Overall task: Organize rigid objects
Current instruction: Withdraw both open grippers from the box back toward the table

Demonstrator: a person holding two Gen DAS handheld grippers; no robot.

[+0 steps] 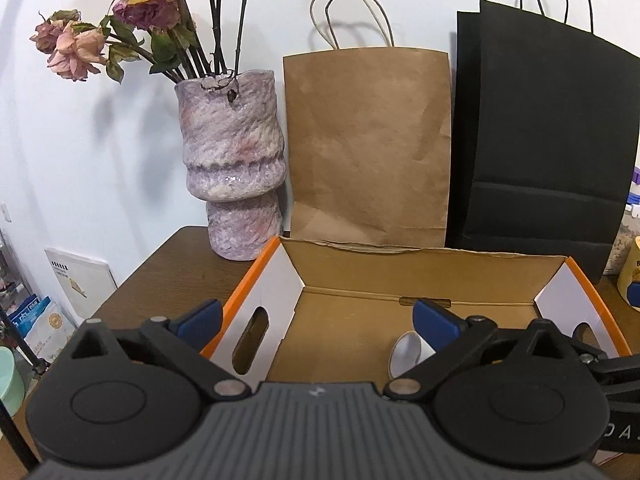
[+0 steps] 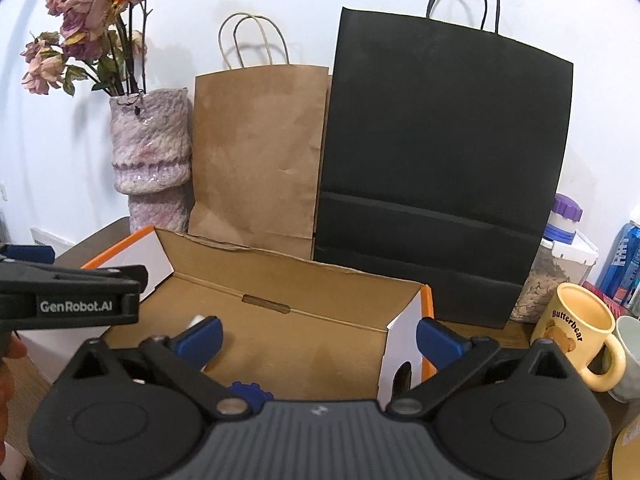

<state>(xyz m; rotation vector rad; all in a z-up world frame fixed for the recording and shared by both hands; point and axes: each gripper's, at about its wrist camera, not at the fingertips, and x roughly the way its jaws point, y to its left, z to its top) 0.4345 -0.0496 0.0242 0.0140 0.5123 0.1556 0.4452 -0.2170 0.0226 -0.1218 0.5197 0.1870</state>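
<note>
An open cardboard box (image 1: 404, 258) with orange and white ends stands on the brown table; it also shows in the right wrist view (image 2: 304, 276). A white cup (image 1: 406, 354) lies on its side on the box floor, by my left gripper's right finger. A blue ridged object (image 2: 246, 392) lies in the box under my right gripper. My left gripper (image 1: 316, 320) is open and empty over the box's left end. My right gripper (image 2: 318, 334) is open and empty over the box's right end. A yellow Butterbear mug (image 2: 576, 332) stands to the right of the box.
A purple vase (image 1: 232, 160) with dried roses, a brown paper bag (image 1: 368, 144) and a black paper bag (image 1: 544, 152) stand behind the box against the wall. A jar with a purple lid (image 2: 560, 248), a blue carton (image 2: 624, 260) and a pale cup (image 2: 630, 356) crowd the right side.
</note>
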